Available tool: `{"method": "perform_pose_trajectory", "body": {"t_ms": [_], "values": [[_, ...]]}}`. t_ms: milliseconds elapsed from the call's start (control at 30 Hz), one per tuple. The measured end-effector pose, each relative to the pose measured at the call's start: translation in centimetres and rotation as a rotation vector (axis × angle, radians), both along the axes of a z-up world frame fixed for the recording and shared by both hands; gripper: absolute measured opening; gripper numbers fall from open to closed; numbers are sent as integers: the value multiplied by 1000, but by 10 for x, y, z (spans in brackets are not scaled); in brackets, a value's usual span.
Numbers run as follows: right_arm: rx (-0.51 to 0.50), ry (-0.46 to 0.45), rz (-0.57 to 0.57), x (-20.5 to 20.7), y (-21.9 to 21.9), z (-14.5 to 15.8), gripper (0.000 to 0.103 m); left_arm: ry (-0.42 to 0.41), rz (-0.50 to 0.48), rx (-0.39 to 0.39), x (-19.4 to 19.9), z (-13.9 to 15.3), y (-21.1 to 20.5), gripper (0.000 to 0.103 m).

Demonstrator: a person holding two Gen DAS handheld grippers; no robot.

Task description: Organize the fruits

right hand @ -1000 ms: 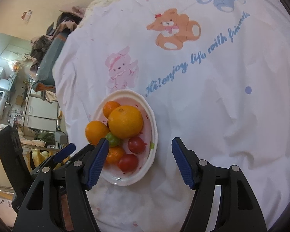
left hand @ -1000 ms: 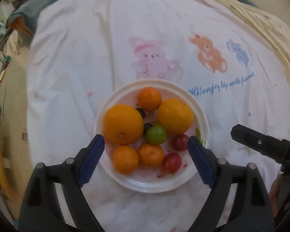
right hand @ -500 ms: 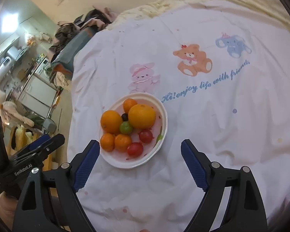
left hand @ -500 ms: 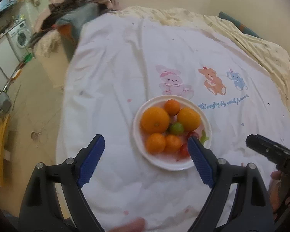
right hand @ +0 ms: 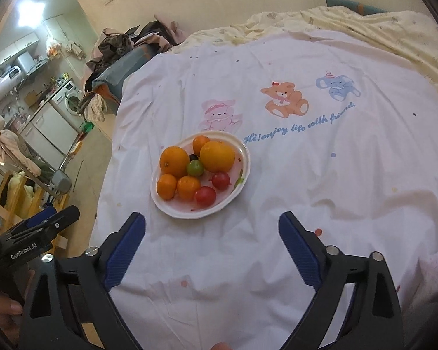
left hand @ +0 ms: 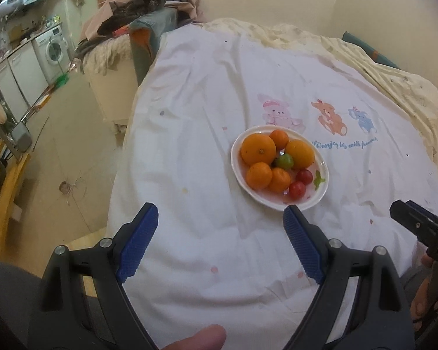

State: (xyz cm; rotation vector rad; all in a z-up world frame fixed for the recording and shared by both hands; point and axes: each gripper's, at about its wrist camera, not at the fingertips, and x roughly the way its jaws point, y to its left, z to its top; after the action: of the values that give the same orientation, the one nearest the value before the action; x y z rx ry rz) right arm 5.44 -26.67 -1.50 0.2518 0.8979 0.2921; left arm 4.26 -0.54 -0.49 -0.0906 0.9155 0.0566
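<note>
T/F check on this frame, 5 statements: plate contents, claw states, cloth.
1. Both claws are open and hold nothing. True: left claw and right claw hang spread above the cloth.
2. The plate holds two red tomatoes. True: see tomatoes.
3. The green fruit lies on the cloth beside the plate. False: it sits on the plate among the oranges.
4. The plate holds three orange fruits. False: five are visible.
5. The left claw touches the plate. False: it is short of the rim, not gripping it.
</note>
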Motion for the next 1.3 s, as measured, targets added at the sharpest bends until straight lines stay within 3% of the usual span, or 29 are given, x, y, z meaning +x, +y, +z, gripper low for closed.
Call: {"method": "perform_pose_trajectory", "body": {"t_ms": [100,167,333,467,1300], "values": [[-33,-61,-18,-13,6,1,103,-32,-6,30,-12,1,-3,86],[-64,-83,-16,-18,13,0,103,-61,-1,32,-18,4,-4,96],[-150,-135,-11,-22,29,2,103,-110,7,52,-26,8,-7,102],[-153,-145,-24,-18,30,1,103,-89,27,18,-21,3,-1,102],[-195,-145,-20,-16,35,-3,103,-71,33,39,-17,-3,-4,102]]}}
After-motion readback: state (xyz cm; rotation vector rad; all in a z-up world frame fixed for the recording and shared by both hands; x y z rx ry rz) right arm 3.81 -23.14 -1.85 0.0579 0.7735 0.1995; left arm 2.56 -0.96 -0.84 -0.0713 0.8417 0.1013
